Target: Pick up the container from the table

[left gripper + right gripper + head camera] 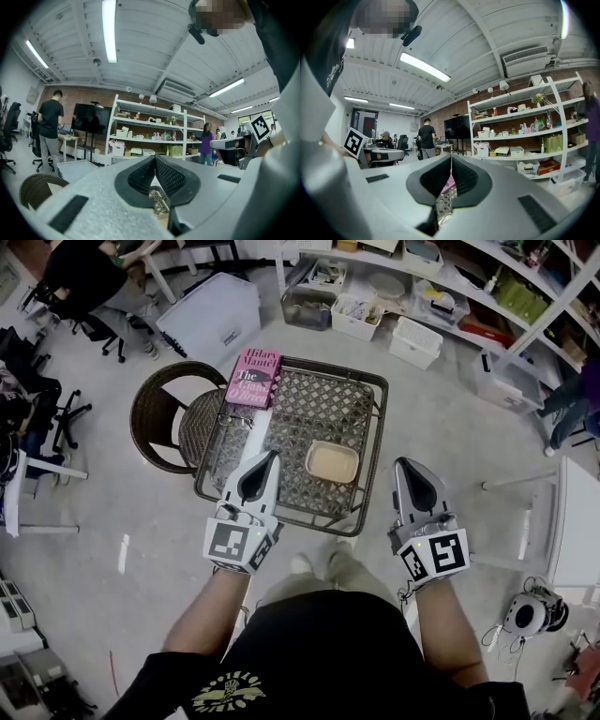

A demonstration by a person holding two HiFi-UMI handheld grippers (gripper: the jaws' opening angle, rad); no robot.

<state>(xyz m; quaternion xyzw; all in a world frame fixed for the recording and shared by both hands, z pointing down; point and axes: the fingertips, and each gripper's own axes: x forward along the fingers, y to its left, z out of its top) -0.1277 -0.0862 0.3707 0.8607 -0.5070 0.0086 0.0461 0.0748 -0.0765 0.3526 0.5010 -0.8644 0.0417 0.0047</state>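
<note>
A shallow beige rectangular container (332, 462) rests on the metal lattice table (319, 399), near its front edge. My left gripper (273, 456) hovers over the table's front left part, just left of the container, with its jaws pressed together and empty. My right gripper (404, 463) hangs off the table's right front corner, right of the container, also shut and empty. In the left gripper view the left gripper (155, 157) has its pads touching. The right gripper view shows the right gripper (451, 157) closed, with the table lattice (445, 202) visible below the pads.
A pink book (254, 377) lies at the table's far left corner. A round wicker chair (164, 414) stands against the table's left side. A white storage box (211, 320) and bins under shelves (415, 341) sit beyond. A white table (574, 526) is at the right.
</note>
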